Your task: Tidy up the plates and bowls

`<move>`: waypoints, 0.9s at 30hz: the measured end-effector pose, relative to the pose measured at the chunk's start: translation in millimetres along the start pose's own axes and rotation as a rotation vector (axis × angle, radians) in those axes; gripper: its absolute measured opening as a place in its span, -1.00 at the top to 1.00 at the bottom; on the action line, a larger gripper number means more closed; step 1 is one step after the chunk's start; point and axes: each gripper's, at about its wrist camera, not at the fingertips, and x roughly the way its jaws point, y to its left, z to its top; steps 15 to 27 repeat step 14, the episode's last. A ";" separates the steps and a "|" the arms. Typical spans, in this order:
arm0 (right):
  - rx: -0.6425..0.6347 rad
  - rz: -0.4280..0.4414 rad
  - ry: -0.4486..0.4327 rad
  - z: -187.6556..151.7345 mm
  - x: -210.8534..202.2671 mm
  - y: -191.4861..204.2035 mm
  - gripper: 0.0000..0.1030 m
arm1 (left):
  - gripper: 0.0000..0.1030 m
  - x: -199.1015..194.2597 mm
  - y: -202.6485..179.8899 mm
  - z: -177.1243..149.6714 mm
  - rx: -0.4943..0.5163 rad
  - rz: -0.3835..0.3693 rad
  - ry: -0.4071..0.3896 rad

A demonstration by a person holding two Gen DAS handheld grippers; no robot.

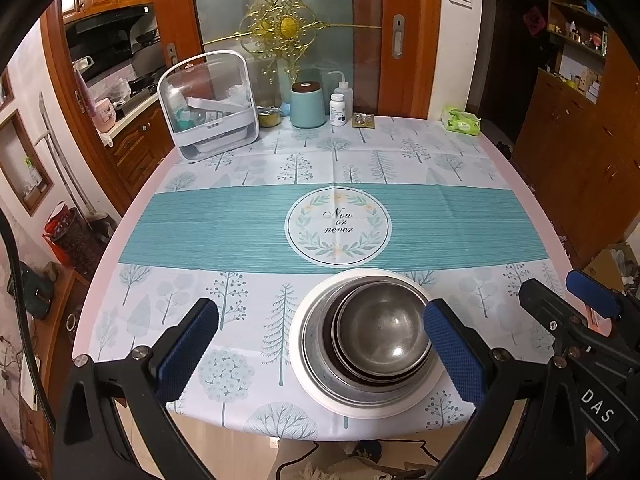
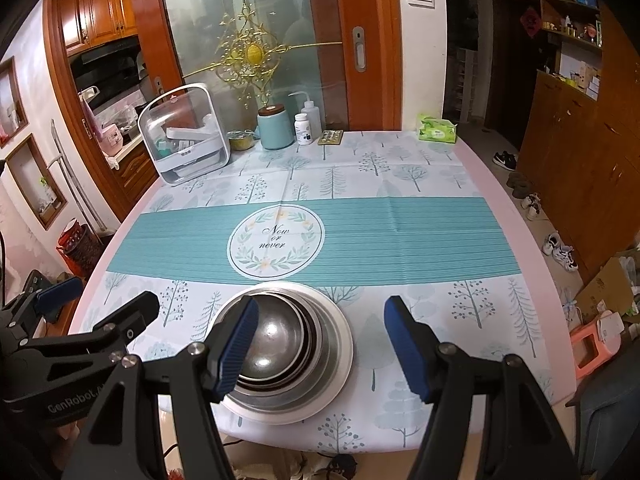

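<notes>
Bowls (image 1: 380, 330) nested on plate (image 1: 312, 390) at table's near edge; left gripper (image 1: 320, 350), right gripper (image 2: 320, 346) open, empty. Looks finished; next: retract.

My table (image 1: 256, 360) under a tree-print cloth (image 1: 460, 220), glass door (image 1: 320, 20) at twelve, kitchen (image 1: 116, 64) at ten, cabinets (image 1: 580, 140) at two.

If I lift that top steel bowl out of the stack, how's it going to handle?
The top steel bowl looks thin and shiny, so probably light but slippery against the pads. It sits nested in larger bowls on a white plate, so it may scrape or drag them. Its round bottom would likely rock if set down alone.
</notes>
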 end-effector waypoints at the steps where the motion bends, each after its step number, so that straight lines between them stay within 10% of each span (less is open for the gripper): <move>1: 0.000 -0.001 -0.002 0.5 -0.1 0.1 -0.28 | -0.98 0.1 -0.2 0.6 0.000 0.000 -0.001; 27: 0.003 0.008 0.000 -0.9 -1.4 -2.6 -0.28 | -0.98 4.0 -1.5 1.4 -0.002 -0.006 0.027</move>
